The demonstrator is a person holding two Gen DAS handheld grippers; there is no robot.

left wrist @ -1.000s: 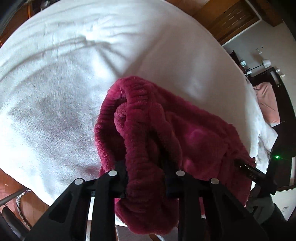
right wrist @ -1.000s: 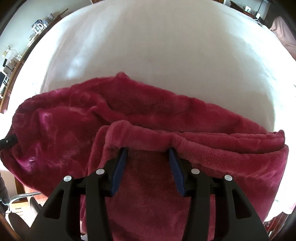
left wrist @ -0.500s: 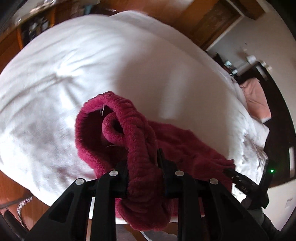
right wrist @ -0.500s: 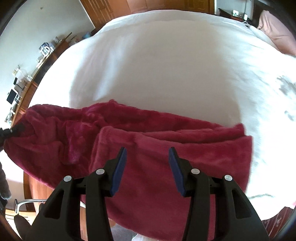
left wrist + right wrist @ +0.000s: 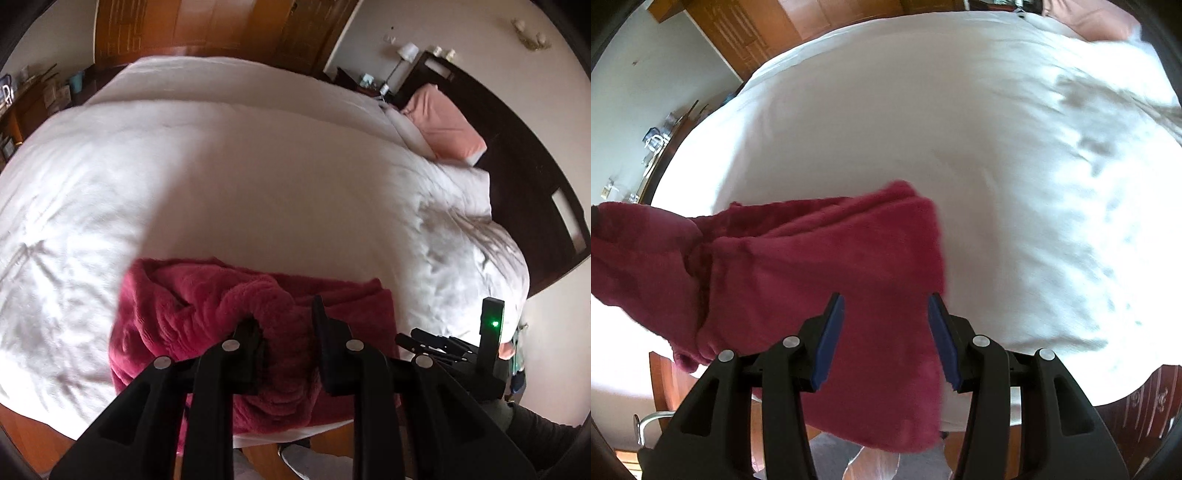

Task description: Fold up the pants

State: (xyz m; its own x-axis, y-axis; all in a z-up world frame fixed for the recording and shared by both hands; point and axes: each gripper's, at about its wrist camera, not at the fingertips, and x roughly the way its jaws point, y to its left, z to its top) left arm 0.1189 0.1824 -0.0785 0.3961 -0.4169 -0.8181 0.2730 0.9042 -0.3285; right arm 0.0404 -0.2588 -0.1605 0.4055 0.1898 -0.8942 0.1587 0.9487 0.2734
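Pants (image 5: 820,280) lie doubled over at the near edge of the bed (image 5: 258,184), partly overhanging it, the left gripper (image 5: 284,332) clamping a thick bunch, the right gripper (image 5: 884,339) spread wide and empty above them, so tidying folds seemingly remain.

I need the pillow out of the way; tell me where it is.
The pink pillow lies upper right in the left wrist view, on the bed against the headboard.

pants (image 5: 207,314): showing plain crimson fleece
bed (image 5: 258,166): showing plain white
pillow (image 5: 443,129): showing pink
fingers (image 5: 829,339): showing blue pads on black
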